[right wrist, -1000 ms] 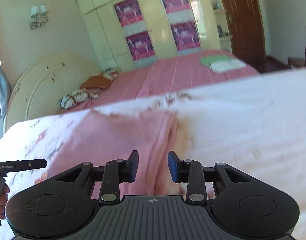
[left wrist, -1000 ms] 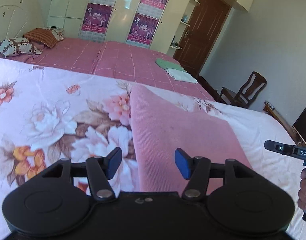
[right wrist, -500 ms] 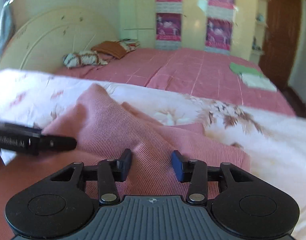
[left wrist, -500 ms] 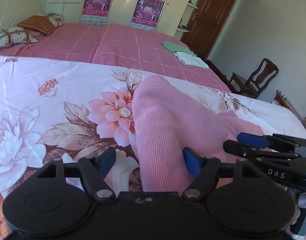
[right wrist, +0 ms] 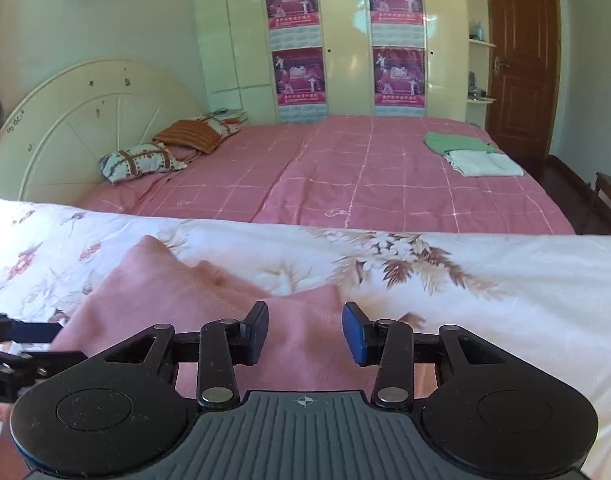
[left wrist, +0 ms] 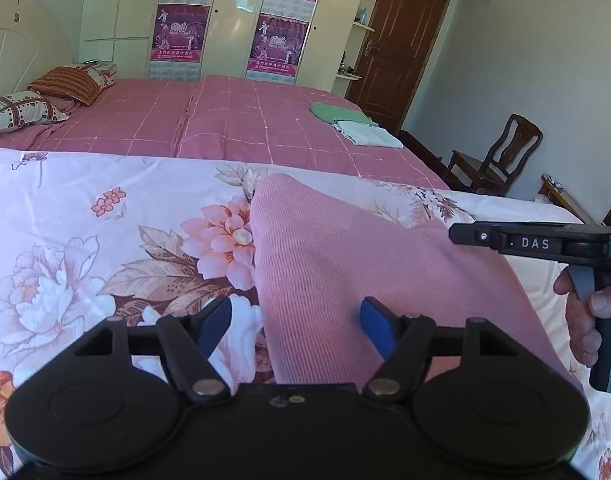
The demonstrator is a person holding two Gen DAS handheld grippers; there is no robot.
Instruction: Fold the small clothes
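A pink ribbed garment (left wrist: 345,264) lies on the floral sheet (left wrist: 85,240), also seen in the right wrist view (right wrist: 177,300). My left gripper (left wrist: 295,326) is open, its fingers straddling the garment's left edge close above it. My right gripper (right wrist: 305,332) is open just above the garment's right part, near a raised corner. The right gripper also shows from the side in the left wrist view (left wrist: 545,244), and the left gripper's tips show in the right wrist view (right wrist: 21,344). Neither holds cloth.
Beyond the floral sheet is a bed with a pink checked cover (right wrist: 365,176). Folded green (right wrist: 453,142) and white (right wrist: 481,162) clothes lie on its far right. Pillows (right wrist: 141,160) lie by the headboard. A wooden chair (left wrist: 501,152) stands at the right, near a door.
Both grippers have pulled back and lifted slightly from the garment. The bunched-up cloth of half a second ago now lies flatter. Both stay open.
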